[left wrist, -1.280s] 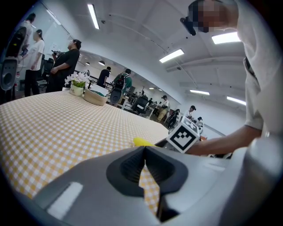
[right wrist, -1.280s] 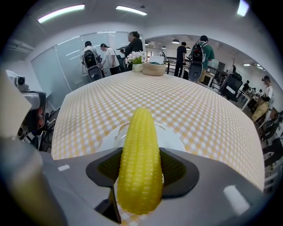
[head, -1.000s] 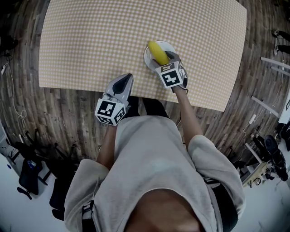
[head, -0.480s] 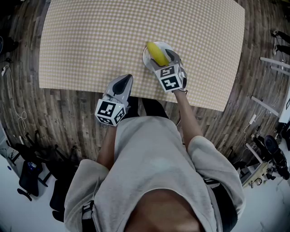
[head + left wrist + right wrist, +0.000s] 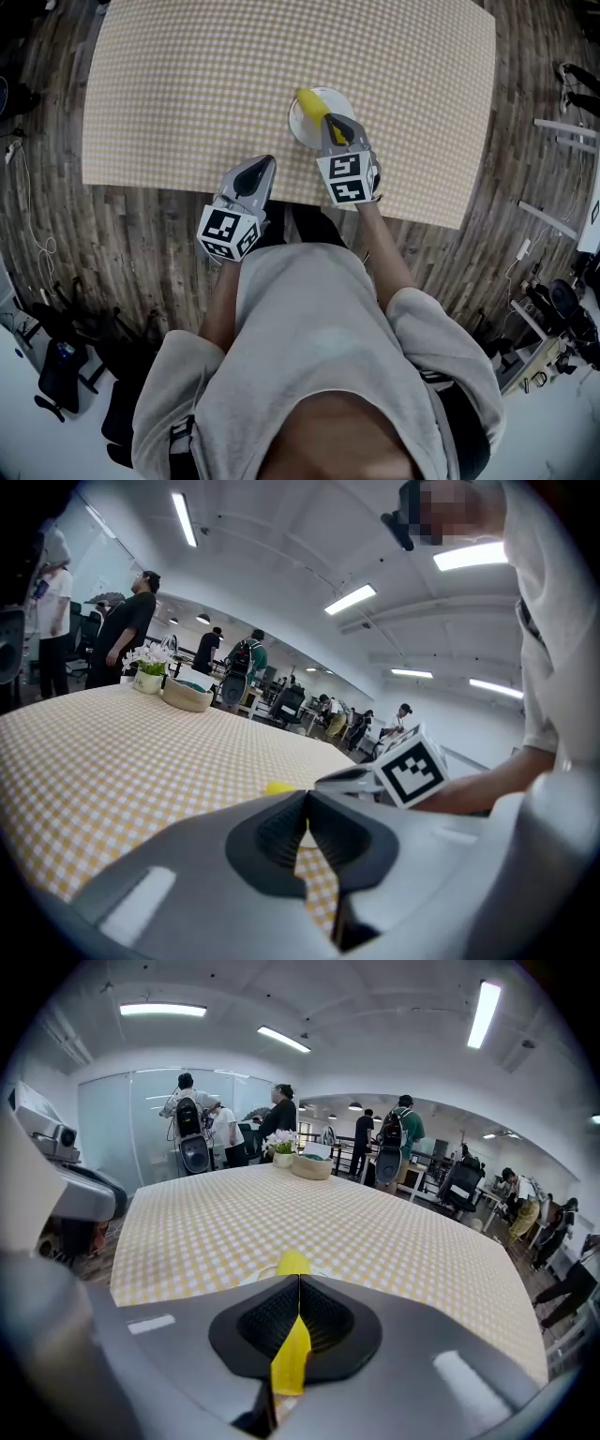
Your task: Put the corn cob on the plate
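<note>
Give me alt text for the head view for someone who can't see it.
A yellow corn cob lies on a white plate on a checked tablecloth; the right gripper is over its near end, fingers just closed on nothing. The left gripper, shut, is at the tablecloth's near edge.

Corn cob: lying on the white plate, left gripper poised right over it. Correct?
Not quite. The gripper over the corn cob on the white plate is the right gripper, not the left. The left gripper sits back at the table's near edge. The head view shows it.
</note>
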A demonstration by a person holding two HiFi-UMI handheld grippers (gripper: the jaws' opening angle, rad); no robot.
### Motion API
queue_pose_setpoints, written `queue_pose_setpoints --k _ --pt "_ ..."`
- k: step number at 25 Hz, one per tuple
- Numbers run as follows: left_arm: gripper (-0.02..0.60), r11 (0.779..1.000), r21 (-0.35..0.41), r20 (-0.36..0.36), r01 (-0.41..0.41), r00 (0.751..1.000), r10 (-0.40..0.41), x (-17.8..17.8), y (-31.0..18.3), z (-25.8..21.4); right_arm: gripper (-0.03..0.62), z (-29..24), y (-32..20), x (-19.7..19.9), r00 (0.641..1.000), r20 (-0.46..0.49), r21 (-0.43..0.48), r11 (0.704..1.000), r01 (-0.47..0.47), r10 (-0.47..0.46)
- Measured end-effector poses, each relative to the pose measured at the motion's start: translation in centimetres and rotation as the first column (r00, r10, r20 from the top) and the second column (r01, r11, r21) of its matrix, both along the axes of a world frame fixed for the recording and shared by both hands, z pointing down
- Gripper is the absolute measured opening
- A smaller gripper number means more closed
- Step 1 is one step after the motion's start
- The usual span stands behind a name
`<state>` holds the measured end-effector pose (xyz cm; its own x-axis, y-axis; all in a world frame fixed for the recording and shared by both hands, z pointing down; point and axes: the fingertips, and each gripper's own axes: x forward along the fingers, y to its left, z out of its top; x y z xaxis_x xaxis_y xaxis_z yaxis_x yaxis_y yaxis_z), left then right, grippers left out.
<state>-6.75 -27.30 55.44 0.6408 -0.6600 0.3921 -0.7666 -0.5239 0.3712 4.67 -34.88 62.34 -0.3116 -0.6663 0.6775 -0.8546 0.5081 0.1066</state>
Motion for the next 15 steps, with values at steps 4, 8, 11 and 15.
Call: queue_pose_setpoints --k 4,8,11,15 --pt "0.008 1.000 0.022 0.003 -0.013 1.000 0.013 1.3 0.8 -1.1 0.000 -0.7 1.7 0.5 1.000 0.029 0.000 1.000 0.008 -0.008" --pt "0.008 0.998 0.056 0.011 -0.036 0.999 0.035 2.2 1.4 -2.0 0.000 -1.7 2.6 1.0 0.999 0.050 0.031 1.000 -0.001 0.000" --pt "0.008 0.995 0.085 0.017 -0.053 0.999 0.052 2.9 1.9 -3.2 0.000 -3.1 3.3 1.4 0.998 0.066 0.065 0.998 -0.016 0.012" --pt "0.008 0.987 0.141 0.027 -0.081 0.997 0.078 4.3 1.8 -5.4 0.000 -6.0 3.7 2.2 0.996 0.090 0.128 0.991 -0.034 0.023"
